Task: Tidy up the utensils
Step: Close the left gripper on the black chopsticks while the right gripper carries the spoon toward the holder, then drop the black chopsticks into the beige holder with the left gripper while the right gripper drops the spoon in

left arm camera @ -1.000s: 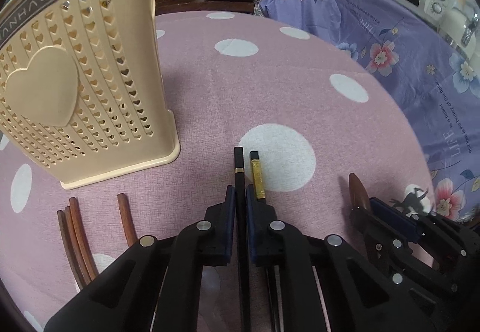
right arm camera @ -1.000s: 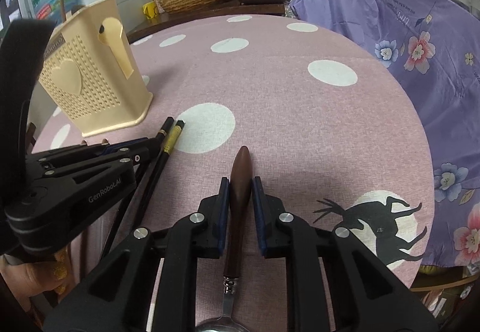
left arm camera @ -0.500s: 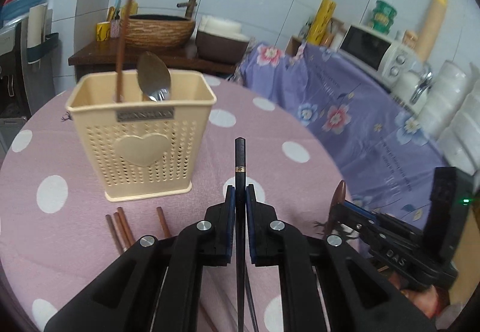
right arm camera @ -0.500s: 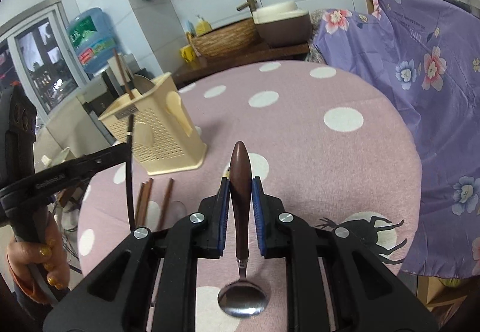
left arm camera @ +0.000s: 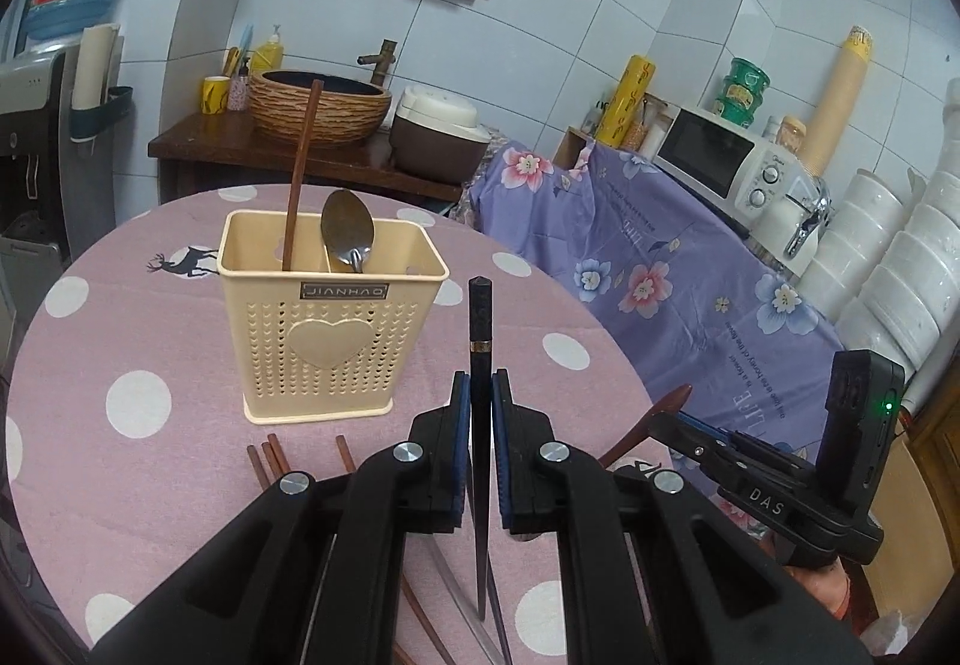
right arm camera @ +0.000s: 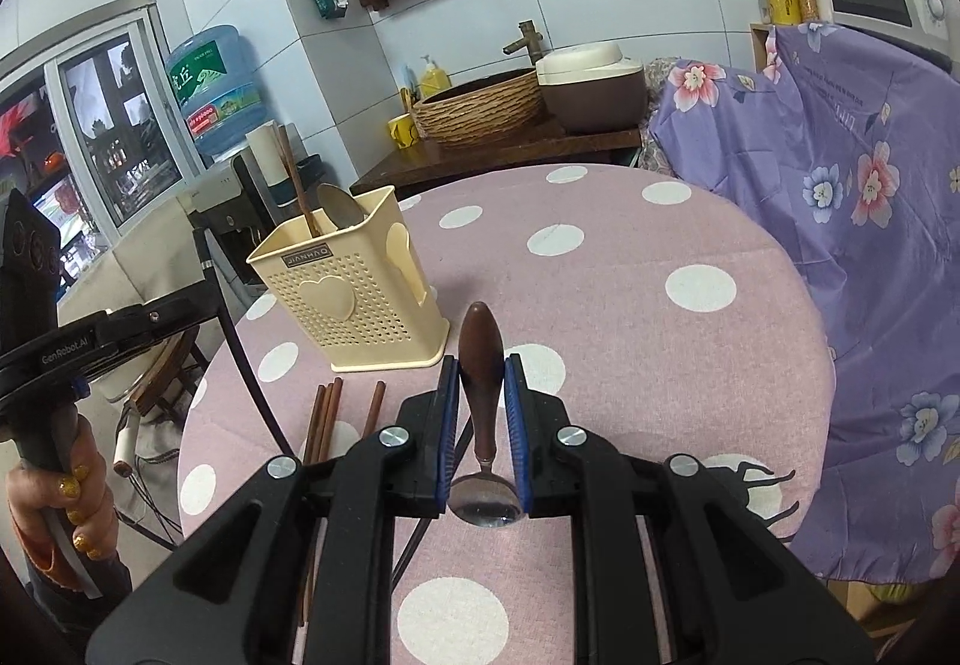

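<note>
Left gripper, blue-padded jaws clamped on a black chopstick with a gold band; stick runs up between the fingers, tip above the jaws, clear of the round table under pink polka-dot cloth. Right gripper pinches the brown wooden handle of a metal spoon, bowl hanging below the jaws. Cream perforated plastic utensil holder with heart motif stands ahead of both, holding a brown chopstick and a steel spoon. Loose brown wooden chopsticks lie on the cloth just before the holder.
</note>
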Demonstrator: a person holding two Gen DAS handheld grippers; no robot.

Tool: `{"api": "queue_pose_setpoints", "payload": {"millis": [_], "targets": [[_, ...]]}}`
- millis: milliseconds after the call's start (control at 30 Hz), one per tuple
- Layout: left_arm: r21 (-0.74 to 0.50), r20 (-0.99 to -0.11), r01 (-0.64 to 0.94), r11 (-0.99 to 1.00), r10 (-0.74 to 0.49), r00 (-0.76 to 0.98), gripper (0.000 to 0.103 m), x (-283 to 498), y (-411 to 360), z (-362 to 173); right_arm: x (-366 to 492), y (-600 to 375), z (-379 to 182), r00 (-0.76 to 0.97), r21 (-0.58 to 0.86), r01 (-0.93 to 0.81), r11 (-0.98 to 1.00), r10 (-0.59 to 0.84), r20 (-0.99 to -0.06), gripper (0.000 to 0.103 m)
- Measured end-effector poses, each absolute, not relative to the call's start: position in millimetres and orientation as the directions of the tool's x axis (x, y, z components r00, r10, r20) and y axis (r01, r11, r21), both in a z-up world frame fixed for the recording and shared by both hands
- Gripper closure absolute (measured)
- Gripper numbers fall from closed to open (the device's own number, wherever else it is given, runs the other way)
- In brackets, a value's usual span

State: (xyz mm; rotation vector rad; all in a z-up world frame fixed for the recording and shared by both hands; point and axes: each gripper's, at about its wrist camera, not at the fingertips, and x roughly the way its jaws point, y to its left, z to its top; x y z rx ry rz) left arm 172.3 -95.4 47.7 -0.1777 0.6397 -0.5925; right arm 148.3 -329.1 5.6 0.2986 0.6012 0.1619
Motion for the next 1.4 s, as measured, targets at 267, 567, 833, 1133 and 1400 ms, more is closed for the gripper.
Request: {"api": "queue_pose_setpoints", "payload": {"millis": [267,567,833,1133,1400], "targets": [[-0.324,-0.492,0.465,0.824,-0.566,0.661,0.095,177.4,-89.7,55.4,155.7,-324.4,14.7,0.816,0.289,-0.07,0.955,0.222,-0.533,0.087],[-0.313,-0.475,0.474,0.823,-0.568,0.672,0.095,190.3,-83.0,76.6,171.8,-315.1,41.6,0.816,0.261,-0.122,0.958,0.246,-0.523,0.087],[-0.305,-0.39,0.477,0.824,-0.565,0.727,0.095,203.3,-59.2,146.4,199.8,-287.7,122.0,0.836,0.227,-0.24,0.944,0.32,-0.445,0.087],[-0.267,-0.336,0.384,0.884,-0.458,0.823,0.095,241.9,-34.9,214.5,261.5,-244.6,198.1,0.886,0.171,-0.249,0.953,0.296,-0.356,0.087],[-0.234,-0.433,0.276,0.932,-0.354,0.829,0.095,273.2,-23.0,154.9,304.0,-219.8,136.2,0.866,0.149,-0.22,0.964,0.263,-0.426,0.087]]}}
